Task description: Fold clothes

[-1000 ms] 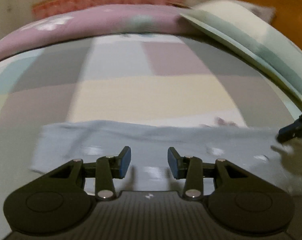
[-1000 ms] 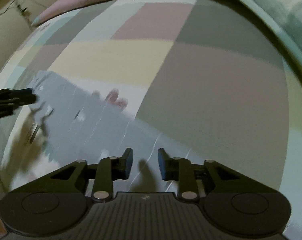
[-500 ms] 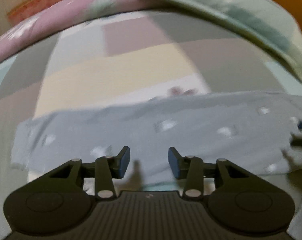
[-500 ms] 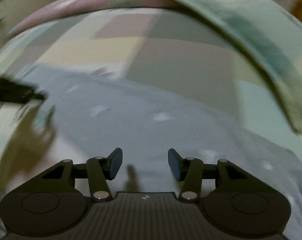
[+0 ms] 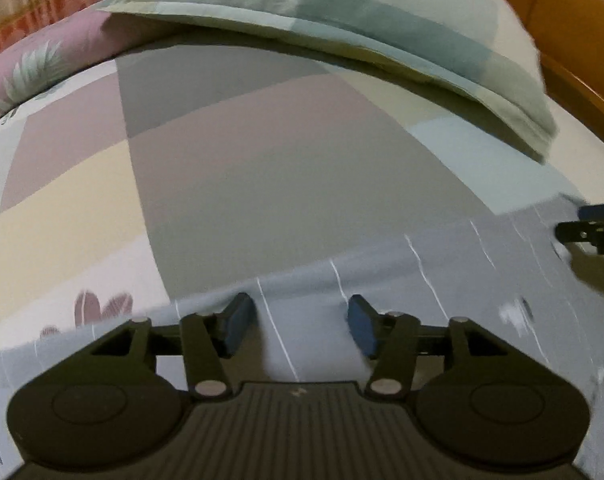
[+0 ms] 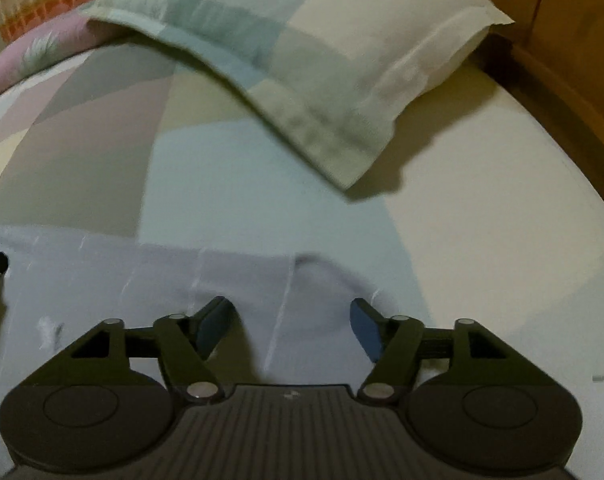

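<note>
**Grey garment flat on bed, both grippers released**

The grey garment [image 5: 442, 280] lies spread along the near edge of the bed [image 5: 261, 184], over the patchwork sheet. The left gripper [image 5: 299, 326] hangs over it, jaws apart and just widened, cloth under the gap but not pinched. The right gripper [image 6: 287, 326] stands likewise over the garment's end toward the headboard [image 6: 562, 60], jaws just opened wider, nothing clamped. A pillow [image 6: 302, 60] rests at the far corner, clear of the garment.
</note>
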Tool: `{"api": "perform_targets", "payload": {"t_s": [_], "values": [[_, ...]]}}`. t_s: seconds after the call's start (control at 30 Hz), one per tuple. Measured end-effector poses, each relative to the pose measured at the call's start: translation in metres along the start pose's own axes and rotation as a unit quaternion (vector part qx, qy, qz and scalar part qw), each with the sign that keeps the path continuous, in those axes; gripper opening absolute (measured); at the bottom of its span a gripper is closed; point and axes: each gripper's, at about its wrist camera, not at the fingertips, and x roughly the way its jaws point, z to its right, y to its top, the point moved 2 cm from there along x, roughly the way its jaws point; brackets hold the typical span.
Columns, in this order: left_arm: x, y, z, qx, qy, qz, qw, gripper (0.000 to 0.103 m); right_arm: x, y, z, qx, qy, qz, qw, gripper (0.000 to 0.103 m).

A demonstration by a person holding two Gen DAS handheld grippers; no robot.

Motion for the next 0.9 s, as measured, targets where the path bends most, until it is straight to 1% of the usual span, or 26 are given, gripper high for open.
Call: {"api": "perform_targets", "payload": {"t_s": [0.07, 0.13, 0.23, 0.27, 0.3, 0.37, 0.4, 0.43, 0.5, 0.53, 0.57, 0.6, 0.63, 0.73, 0.77, 0.83, 0.9], "values": [[-0.001, 0.007, 0.0, -0.004, 0.011, 0.0, 0.9999, 0.055, 0.001, 0.007, 0.008, 0.019, 0.007, 0.0, 1.0, 0.072], [-0.01, 0.007, 0.003, -0.009, 0.017, -0.002, 0.9998, 0.054, -0.01, 0.001, 0.008, 0.031, 0.014, -0.002, 0.999, 0.072], [-0.037, -0.009, 0.019, -0.01, -0.006, 0.004, 0.9999, 0.056, -0.031, -0.016, 0.003, 0.04, 0.025, -0.002, 0.999, 0.072], [-0.044, -0.016, 0.025, -0.004, -0.015, 0.006, 0.9999, 0.059, -0.037, -0.021, 0.002, 0.043, 0.028, -0.002, 0.999, 0.072], [-0.05, -0.024, 0.033, 0.008, -0.026, 0.009, 0.9996, 0.059, -0.04, -0.027, -0.001, 0.041, 0.028, -0.004, 0.999, 0.072], [-0.049, -0.04, 0.049, 0.037, -0.037, -0.003, 0.9986, 0.061, -0.034, -0.039, -0.008, 0.022, 0.019, -0.019, 0.999, 0.074], [-0.044, -0.047, 0.054, 0.047, -0.033, -0.017, 0.9982, 0.061, -0.03, -0.04, -0.011, 0.007, 0.011, -0.02, 1.0, 0.074], [-0.041, -0.051, 0.055, 0.049, -0.027, -0.017, 0.9983, 0.063, -0.026, -0.037, -0.014, -0.012, -0.003, -0.008, 1.0, 0.074], [-0.039, -0.053, 0.052, 0.045, -0.018, -0.008, 0.9988, 0.065, -0.011, -0.024, -0.015, -0.038, -0.02, -0.004, 0.999, 0.085], [-0.038, -0.049, 0.048, 0.037, -0.016, -0.009, 0.9991, 0.065, -0.005, -0.014, -0.011, -0.032, -0.024, -0.003, 0.999, 0.087], [-0.039, -0.045, 0.044, 0.028, -0.01, -0.007, 0.9995, 0.063, -0.001, -0.006, -0.007, -0.025, -0.024, -0.005, 0.999, 0.087], [-0.042, -0.041, 0.039, 0.018, -0.002, -0.002, 0.9998, 0.061, -0.001, 0.0, -0.006, -0.014, -0.019, -0.012, 1.0, 0.086], [-0.045, -0.037, 0.033, 0.008, 0.004, 0.004, 1.0, 0.06, 0.0, 0.007, -0.004, -0.004, -0.014, -0.018, 1.0, 0.082], [-0.057, -0.036, 0.023, -0.01, -0.01, 0.016, 0.9998, 0.061, -0.02, 0.01, -0.015, 0.001, 0.023, -0.022, 0.999, 0.083], [-0.06, -0.039, 0.023, -0.009, -0.012, 0.018, 0.9997, 0.062, -0.025, 0.007, -0.023, 0.005, 0.037, -0.027, 0.999, 0.083], [-0.058, -0.049, 0.025, 0.006, -0.01, 0.009, 0.9999, 0.062, -0.021, -0.001, -0.038, 0.007, 0.051, -0.04, 0.998, 0.083], [-0.051, -0.056, 0.028, 0.019, -0.006, -0.004, 0.9998, 0.062, -0.008, -0.006, -0.056, -0.006, 0.044, -0.048, 0.998, 0.083]]}}
